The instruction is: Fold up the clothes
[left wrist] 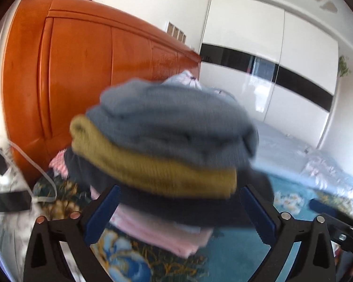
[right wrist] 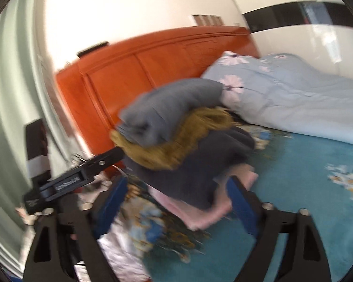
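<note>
stack of folded clothes (left wrist: 167, 145) sits on the bed (left wrist: 242, 253) at 12 o'clock from our left gripper (left wrist: 180, 211), close against the orange headboard (left wrist: 82, 70). top to bottom we see a grey-blue sweater (left wrist: 176, 122), mustard knit (left wrist: 157, 166), dark garment (left wrist: 167, 206) and pink piece (left wrist: 153, 232). left gripper's fingers (left wrist: 103, 211) are spread wide either side of the lower layers, and we cannot tell if the pads touch cloth. right gripper (right wrist: 176, 202) likewise has its fingers spread, with the pile's pink bottom corner at 12 o'clock between them and nothing pinched. the floral quilt (right wrist: 294, 94) lies at 2 o'clock in the right view.

risks as we judge them: the pile leans and the mustard layer bulges out, so a nudge from either finger could topple it toward the headboard. closing low might catch only the pink piece and drag it out, undoing the folds. both views are blurred, so contact is hard to judge.
</note>
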Tool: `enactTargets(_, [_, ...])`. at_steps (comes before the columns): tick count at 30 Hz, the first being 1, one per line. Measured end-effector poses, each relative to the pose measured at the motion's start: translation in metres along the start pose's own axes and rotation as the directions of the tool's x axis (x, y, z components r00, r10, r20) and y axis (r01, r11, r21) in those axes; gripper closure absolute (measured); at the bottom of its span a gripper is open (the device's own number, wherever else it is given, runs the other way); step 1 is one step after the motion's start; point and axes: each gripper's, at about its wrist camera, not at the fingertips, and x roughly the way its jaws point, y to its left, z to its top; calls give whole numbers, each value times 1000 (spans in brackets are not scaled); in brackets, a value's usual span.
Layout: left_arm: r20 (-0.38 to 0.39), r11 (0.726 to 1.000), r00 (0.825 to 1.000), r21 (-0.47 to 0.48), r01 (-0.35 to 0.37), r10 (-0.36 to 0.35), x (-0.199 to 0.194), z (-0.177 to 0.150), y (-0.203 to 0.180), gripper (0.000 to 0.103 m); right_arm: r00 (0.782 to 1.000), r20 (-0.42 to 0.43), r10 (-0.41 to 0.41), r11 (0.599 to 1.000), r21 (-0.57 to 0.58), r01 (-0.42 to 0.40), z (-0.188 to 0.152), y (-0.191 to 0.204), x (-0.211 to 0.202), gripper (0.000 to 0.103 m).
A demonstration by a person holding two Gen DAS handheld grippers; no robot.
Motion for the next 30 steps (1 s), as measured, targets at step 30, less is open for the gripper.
enactTargets(30, [76, 957, 971, 169, -236, 226, -71, -74, -70, 0, 984, 50, -170, 985, -19, 171, -104, 12, -92, 0])
